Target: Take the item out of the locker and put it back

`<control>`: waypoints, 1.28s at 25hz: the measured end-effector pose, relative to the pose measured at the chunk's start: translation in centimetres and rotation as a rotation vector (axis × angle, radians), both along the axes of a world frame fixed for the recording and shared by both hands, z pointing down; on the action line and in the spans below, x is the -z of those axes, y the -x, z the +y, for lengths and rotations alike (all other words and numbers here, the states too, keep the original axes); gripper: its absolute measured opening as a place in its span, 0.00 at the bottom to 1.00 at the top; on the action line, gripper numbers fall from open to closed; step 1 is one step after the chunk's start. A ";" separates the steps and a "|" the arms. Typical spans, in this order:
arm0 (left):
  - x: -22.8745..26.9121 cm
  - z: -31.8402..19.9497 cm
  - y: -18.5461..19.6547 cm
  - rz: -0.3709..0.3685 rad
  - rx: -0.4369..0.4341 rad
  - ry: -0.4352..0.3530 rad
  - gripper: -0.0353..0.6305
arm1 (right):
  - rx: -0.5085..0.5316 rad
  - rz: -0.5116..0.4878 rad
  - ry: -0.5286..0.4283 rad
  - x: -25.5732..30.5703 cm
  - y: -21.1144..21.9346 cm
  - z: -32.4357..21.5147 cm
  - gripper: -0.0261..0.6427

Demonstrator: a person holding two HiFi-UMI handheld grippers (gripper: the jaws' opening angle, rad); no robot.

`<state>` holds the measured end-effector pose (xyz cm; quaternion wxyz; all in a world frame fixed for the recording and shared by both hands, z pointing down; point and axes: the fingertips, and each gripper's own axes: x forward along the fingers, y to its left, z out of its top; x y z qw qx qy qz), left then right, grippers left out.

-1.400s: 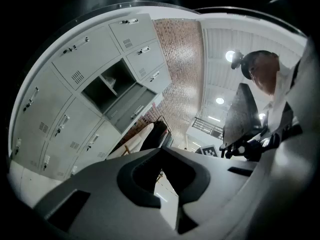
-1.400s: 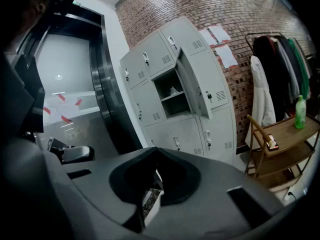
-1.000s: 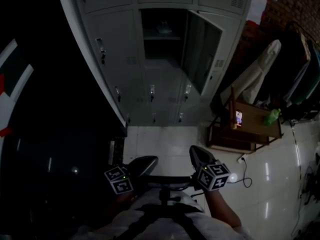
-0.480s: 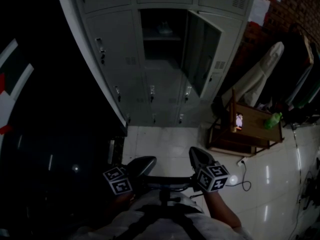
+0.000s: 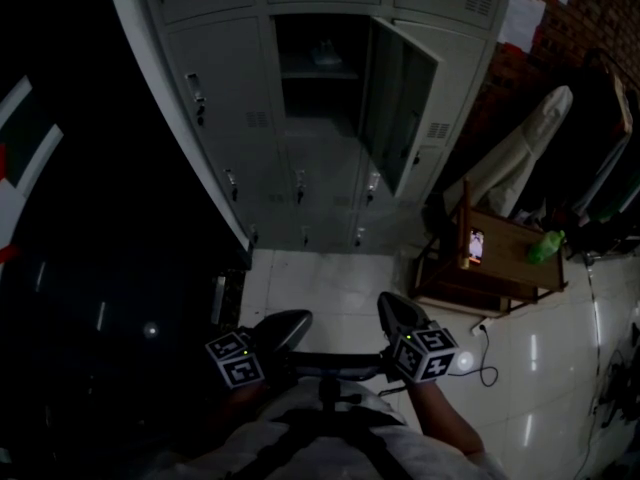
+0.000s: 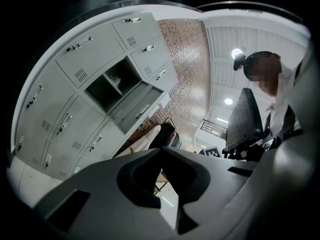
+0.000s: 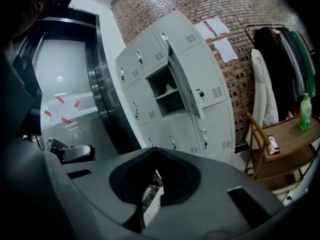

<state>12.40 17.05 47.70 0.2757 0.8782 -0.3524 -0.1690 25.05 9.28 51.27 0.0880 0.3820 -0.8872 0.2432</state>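
Note:
The grey lockers (image 5: 300,168) stand ahead on the tiled floor. One upper compartment (image 5: 320,68) is open, its door (image 5: 400,108) swung out to the right. A small pale item (image 5: 325,56) rests on the shelf inside, and it also shows in the right gripper view as the item (image 7: 169,88). My left gripper (image 5: 298,320) and right gripper (image 5: 388,302) hang low in front of me, far from the lockers. In the gripper views the left gripper (image 6: 161,149) and the right gripper (image 7: 157,151) have their tips touching, shut with nothing between them.
A wooden trolley (image 5: 500,258) with a phone and a green bottle (image 5: 545,246) stands at the right, beside a white garment (image 5: 520,148) and hanging clothes. A cable (image 5: 485,353) lies on the tiles. A dark steel-framed doorway (image 7: 100,84) is left of the lockers.
The lockers have slid slightly up and left in the head view. Both grippers keep their place low in the view and stay shut.

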 end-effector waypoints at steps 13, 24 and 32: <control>-0.7 -2.9 1.3 0.012 0.023 0.014 0.04 | 0.054 0.004 0.028 -1.1 2.3 -3.2 0.06; 0.0 -13.7 10.6 0.006 -0.015 0.003 0.04 | 0.008 0.006 -0.021 0.3 10.8 -13.4 0.06; 3.3 -23.0 18.2 -0.024 -0.084 -0.026 0.04 | -0.051 0.007 -0.090 4.5 19.1 -22.9 0.06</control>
